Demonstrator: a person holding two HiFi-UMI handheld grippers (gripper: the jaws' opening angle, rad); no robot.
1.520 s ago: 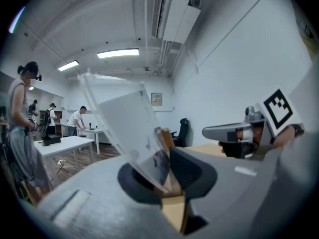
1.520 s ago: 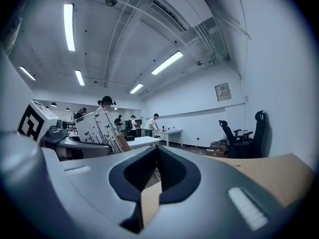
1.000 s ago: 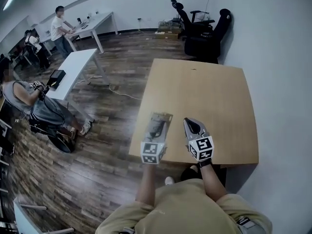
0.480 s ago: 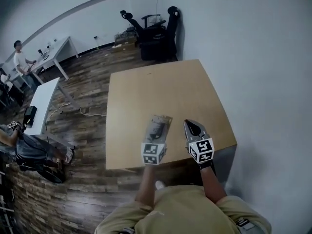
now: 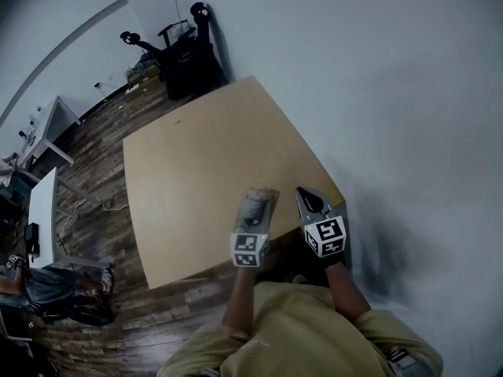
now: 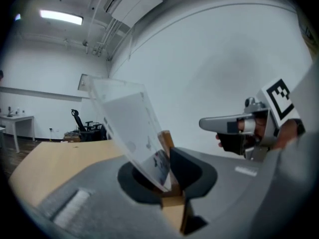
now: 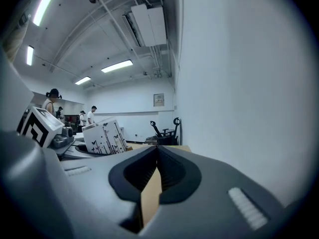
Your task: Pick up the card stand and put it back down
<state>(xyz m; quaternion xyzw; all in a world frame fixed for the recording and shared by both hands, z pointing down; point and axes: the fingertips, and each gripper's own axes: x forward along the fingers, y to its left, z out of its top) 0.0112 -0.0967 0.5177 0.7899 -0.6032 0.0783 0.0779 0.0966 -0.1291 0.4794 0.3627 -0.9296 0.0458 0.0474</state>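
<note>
The card stand (image 5: 256, 204) is a clear panel on a small wooden base, and my left gripper (image 5: 255, 210) is shut on it above the near part of the tan table (image 5: 212, 148). In the left gripper view the panel (image 6: 127, 126) leans up and to the left out of the jaws, which clamp the wooden base (image 6: 167, 142). My right gripper (image 5: 309, 199) hovers just to the right of it, shut with nothing in it. The stand (image 7: 103, 136) also shows in the right gripper view, left of the right gripper (image 7: 157, 152).
A bare white wall (image 5: 377, 116) runs close along the table's right side. Black office chairs (image 5: 187, 52) stand beyond the table's far corner. White desks (image 5: 45, 203) and a seated person (image 5: 39, 301) are off to the left on the wooden floor.
The view has swung to the right, toward the wall; the table now lies further left and turned. Both grippers keep their places in view, the left still holding the stand.
</note>
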